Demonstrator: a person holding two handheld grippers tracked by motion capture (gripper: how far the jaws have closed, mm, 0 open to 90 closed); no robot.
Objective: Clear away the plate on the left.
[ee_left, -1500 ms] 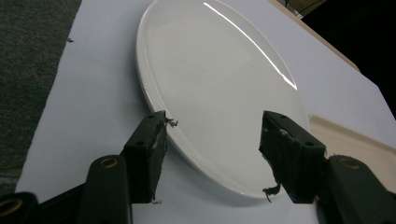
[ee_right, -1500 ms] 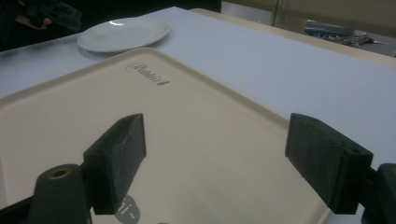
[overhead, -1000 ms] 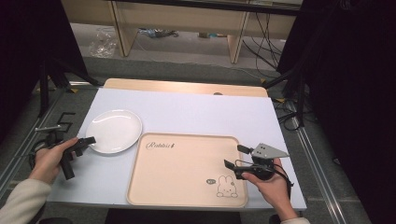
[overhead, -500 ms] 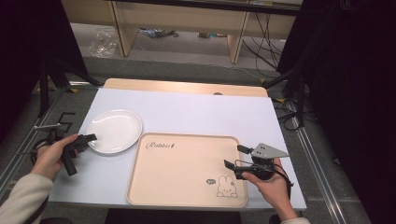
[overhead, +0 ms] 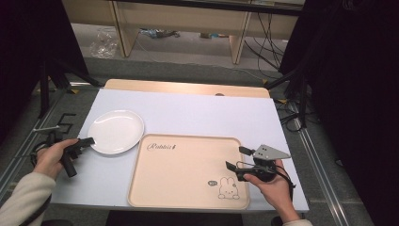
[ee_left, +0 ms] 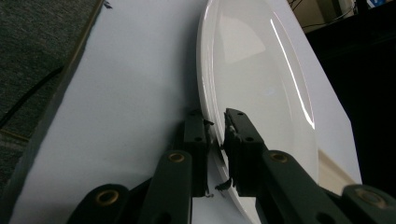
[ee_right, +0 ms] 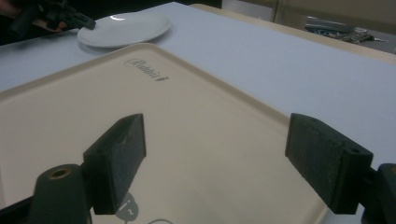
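Note:
A white plate [overhead: 115,131] lies on the left of the white table, beside a beige tray [overhead: 183,174] printed with a rabbit. My left gripper [overhead: 89,140] is at the plate's near left rim. Its jaws have just been closing, and in the left gripper view [ee_left: 215,116] they pinch the rim of the plate [ee_left: 252,70] between the pads. My right gripper [overhead: 235,157] rests over the tray's right edge, open with nothing between its fingers. The right gripper view [ee_right: 215,140] looks across the tray [ee_right: 187,93] to the plate [ee_right: 123,28] and the left gripper [ee_right: 70,16].
A wooden strip [overhead: 188,87] runs along the table's far edge. Shelving legs and cables [overhead: 263,33] lie on the floor beyond. A black clamp [overhead: 61,123] sits off the table's left side.
The left gripper's jaws, apart beside the plate a second ago, have come together on the plate's rim. The right hand has stayed still.

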